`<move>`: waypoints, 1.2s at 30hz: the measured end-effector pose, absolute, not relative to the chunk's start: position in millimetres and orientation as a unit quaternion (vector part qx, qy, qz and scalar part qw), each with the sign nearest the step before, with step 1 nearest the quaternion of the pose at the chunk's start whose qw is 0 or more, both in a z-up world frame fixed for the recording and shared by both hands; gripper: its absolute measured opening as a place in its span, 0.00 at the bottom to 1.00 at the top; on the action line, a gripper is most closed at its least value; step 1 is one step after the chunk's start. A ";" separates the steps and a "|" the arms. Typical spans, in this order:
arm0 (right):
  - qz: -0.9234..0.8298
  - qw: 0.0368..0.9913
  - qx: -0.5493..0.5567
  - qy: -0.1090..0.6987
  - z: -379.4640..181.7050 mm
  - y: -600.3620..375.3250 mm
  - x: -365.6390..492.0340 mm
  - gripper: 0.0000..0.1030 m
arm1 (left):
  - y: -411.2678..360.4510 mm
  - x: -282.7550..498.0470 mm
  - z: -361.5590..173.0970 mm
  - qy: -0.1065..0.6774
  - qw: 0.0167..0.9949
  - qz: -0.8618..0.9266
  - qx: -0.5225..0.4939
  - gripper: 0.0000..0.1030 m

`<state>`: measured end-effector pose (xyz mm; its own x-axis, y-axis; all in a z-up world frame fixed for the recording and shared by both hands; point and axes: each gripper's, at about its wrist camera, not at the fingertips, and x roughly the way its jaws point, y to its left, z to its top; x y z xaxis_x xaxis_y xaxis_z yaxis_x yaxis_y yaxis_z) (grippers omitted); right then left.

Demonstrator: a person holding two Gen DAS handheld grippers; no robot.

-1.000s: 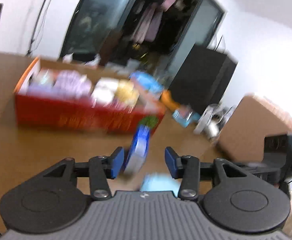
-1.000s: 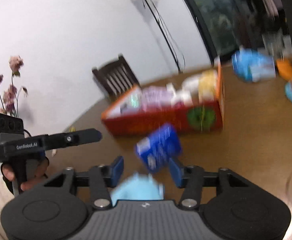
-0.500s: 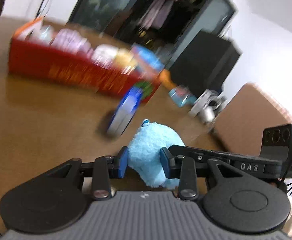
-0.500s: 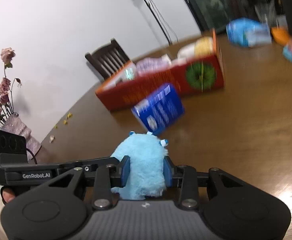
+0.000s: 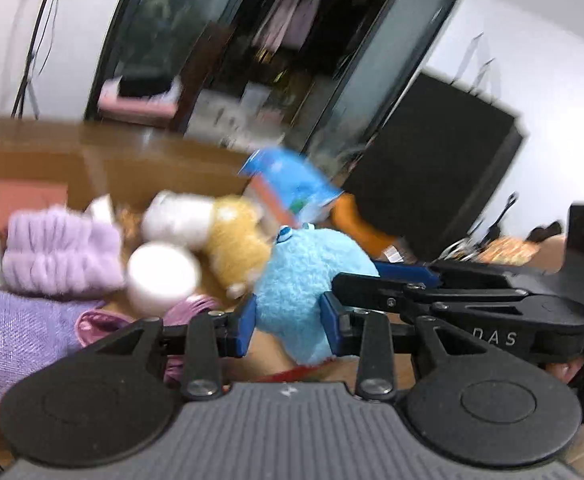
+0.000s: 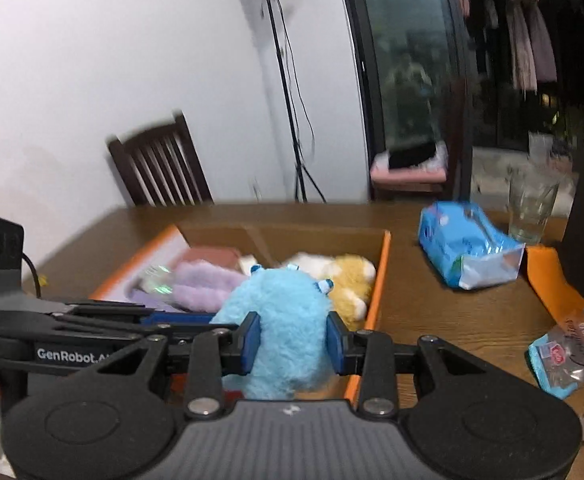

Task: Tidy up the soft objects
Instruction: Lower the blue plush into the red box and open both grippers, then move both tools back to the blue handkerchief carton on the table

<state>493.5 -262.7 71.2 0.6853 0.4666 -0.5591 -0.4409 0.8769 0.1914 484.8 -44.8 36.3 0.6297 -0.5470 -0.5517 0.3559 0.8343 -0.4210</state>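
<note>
Blue plush filled the middle of both views: a fuzzy blue toy (image 6: 280,320) was pinched between the blue pads of the right claw (image 6: 290,344) and, from the other side, between those of the left claw (image 5: 288,322) — both claws were clamped on it at once, their jaws drawn in narrow against the fur. The toy was held above the near end of an orange-rimmed cardboard box (image 6: 383,264) on the brown wooden table (image 6: 431,312).

Inside the box, a lilac fluffy piece (image 6: 204,284), a yellow-and-white plush (image 6: 347,276) and something clear and shiny (image 6: 158,280) at the left were seen, lying close together. The toy and the left claw's black frame hid the box's near part in the right wrist view.

Only the right wrist view showed what lay right of the box: a blue plastic pack (image 6: 467,252), a drinking glass (image 6: 531,212), an orange item (image 6: 555,284) and a small wrapped packet (image 6: 571,352), all apart from the box. A dark chair (image 6: 160,168) and a tripod stand (image 6: 288,120) were placed behind the table.

Only the left wrist view — blurred — showed a white round object (image 5: 162,274) and pale purple mesh fabric (image 5: 16,336) in the box's near part.
</note>
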 end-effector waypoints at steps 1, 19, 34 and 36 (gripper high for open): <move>0.245 0.913 0.003 0.327 64.0 -257.0 503.9 0.33 | -43.2 490.1 30.5 0.358 0.891 -0.246 -0.130 0.34; 0.222 0.870 -0.118 0.423 24.7 -205.6 549.7 0.06 | 1.5 461.3 51.2 0.322 0.919 -0.202 -0.102 0.39; 0.232 0.922 -0.017 0.310 83.8 -258.3 448.6 0.40 | 2.6 331.0 72.4 0.256 0.953 -0.152 -0.057 0.62; 0.242 0.925 0.007 0.294 74.1 -270.2 411.3 0.44 | -4.1 297.7 60.6 0.251 0.954 -0.150 -0.059 0.65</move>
